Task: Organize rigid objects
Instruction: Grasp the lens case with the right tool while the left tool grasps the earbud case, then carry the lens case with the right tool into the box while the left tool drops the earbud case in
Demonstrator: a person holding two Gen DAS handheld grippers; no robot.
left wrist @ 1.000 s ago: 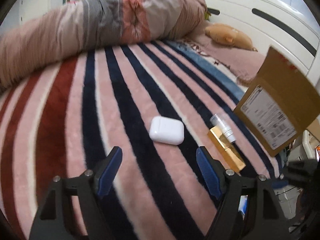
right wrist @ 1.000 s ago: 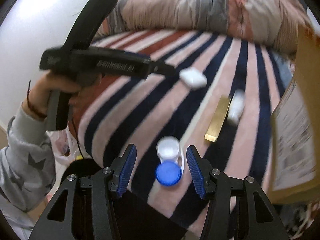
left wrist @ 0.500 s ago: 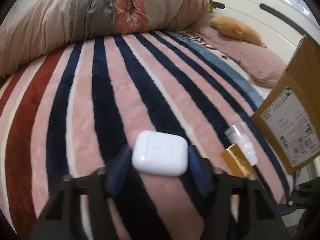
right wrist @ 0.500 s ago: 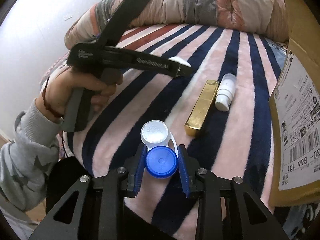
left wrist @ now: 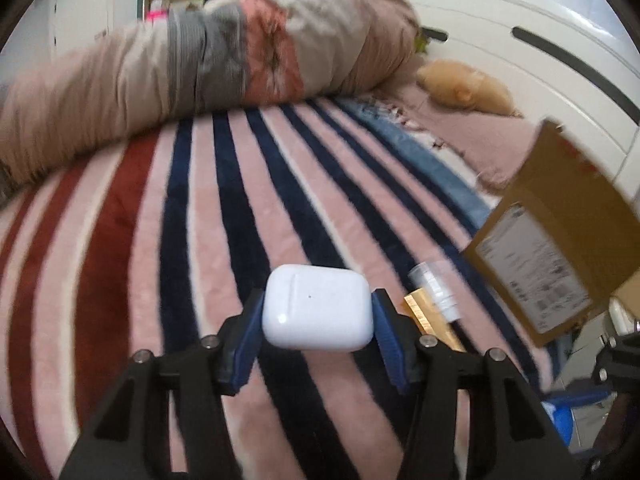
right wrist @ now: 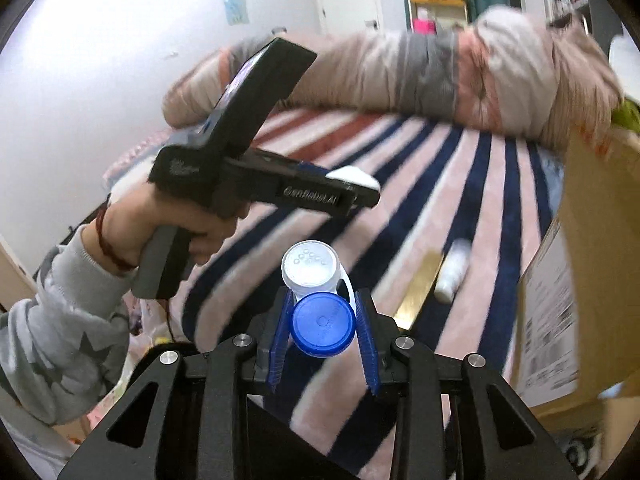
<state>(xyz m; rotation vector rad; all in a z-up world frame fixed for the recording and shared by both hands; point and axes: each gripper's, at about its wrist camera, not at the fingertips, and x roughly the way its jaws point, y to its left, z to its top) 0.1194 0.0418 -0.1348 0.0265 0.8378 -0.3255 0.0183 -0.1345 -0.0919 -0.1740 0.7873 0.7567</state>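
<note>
The left gripper is pinching a white earbud case between its blue pads, one pad pressing on each side, and is holding the case raised above the striped blanket. In the right wrist view the same gripper is showing side-on in the person's left hand, with the case's white top peeking out at its tip. The right gripper is closing its blue pads around the blue cap of a contact lens case, whose white cap is projecting forward beyond the fingertips (the case is sitting clear of the blanket). A gold bar-shaped box and a small white bottle are lying side by side on the blanket, just beside each other. A cardboard box bearing a shipping label is standing at the right edge of the bed, near those two items. A rolled quilt is lying across the far end.
</note>
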